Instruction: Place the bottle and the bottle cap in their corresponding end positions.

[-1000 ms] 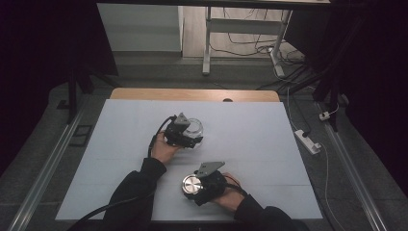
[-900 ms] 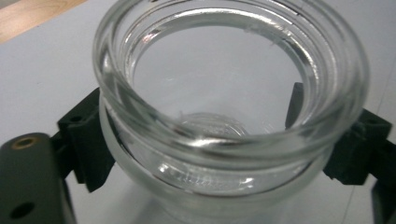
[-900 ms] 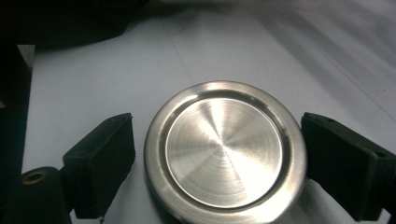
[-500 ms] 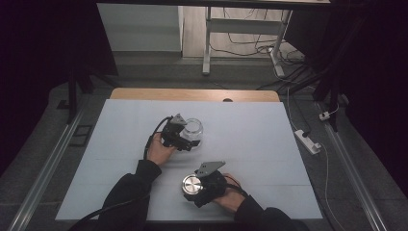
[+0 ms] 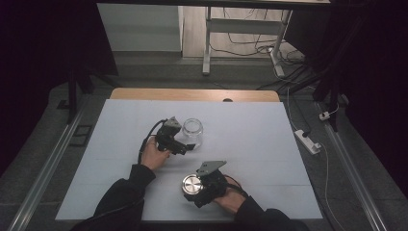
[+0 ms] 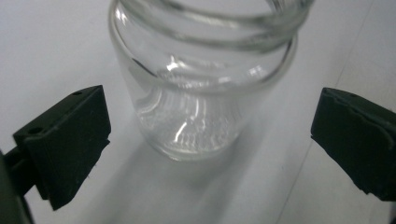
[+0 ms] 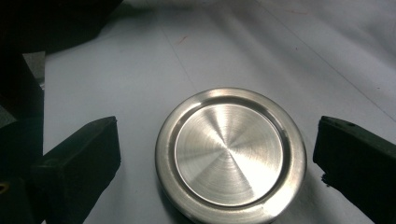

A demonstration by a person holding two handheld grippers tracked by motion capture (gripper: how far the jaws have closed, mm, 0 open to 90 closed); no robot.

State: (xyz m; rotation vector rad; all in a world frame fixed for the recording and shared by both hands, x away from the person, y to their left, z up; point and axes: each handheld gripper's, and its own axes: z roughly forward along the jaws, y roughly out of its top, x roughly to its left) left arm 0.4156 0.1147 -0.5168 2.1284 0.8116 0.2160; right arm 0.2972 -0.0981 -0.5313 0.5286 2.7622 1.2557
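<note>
Both hand-held grippers stand wide, the right hand-held gripper [image 7: 217, 158] having just opened around the stiff, slippery metal lid [image 7: 231, 154], the left hand-held gripper [image 6: 210, 140] around the fragile glass jar [image 6: 205, 79], best gripped at their sides

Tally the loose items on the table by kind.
Glass jar: 1
Metal lid: 1
Total: 2

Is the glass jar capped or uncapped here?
Uncapped: the glass jar stands open-mouthed, while the metal lid lies flat on the table, apart.
</note>
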